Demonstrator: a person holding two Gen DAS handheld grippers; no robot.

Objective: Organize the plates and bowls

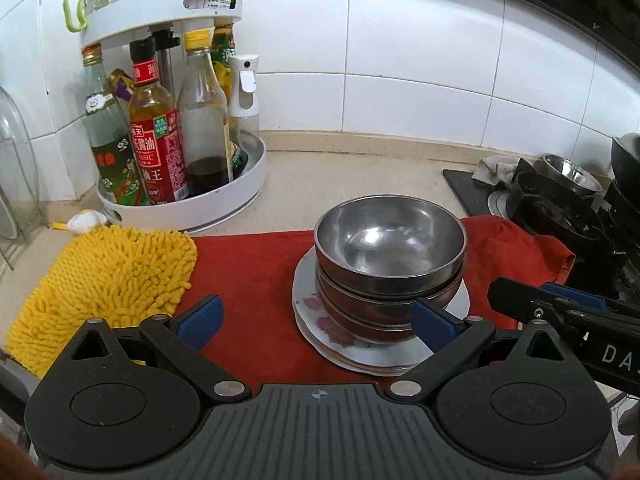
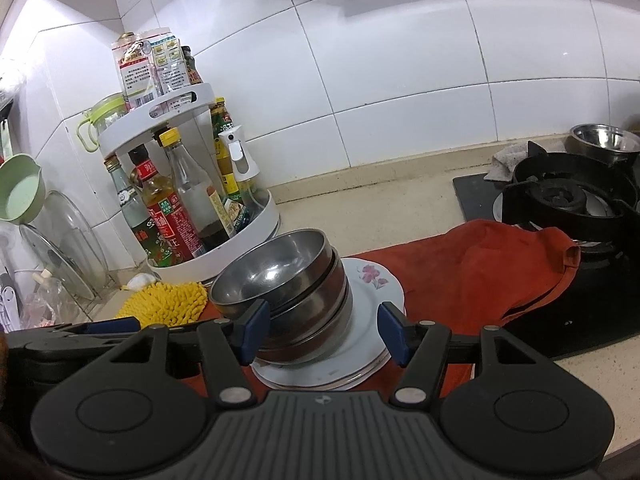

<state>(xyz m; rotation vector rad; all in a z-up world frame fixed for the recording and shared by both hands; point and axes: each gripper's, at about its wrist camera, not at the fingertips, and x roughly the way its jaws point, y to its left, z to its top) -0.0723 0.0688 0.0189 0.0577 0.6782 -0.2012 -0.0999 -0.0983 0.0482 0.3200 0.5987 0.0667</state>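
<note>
Three steel bowls (image 1: 390, 258) nested in one stack, standing on a pile of plates (image 2: 362, 322), at least two, the top one white with a pink flower. All of it on a red cloth (image 1: 256, 276) spread over the surface (image 1: 360, 172). One more steel bowl (image 2: 606, 142) behind the stove. Left hand-held gripper (image 1: 316, 320) tilted downward, jaws wide, nothing held. Right hand-held gripper (image 2: 322, 334) likewise angled down, jaws half open astride the stack's base, pads apparently not pressing.
</note>
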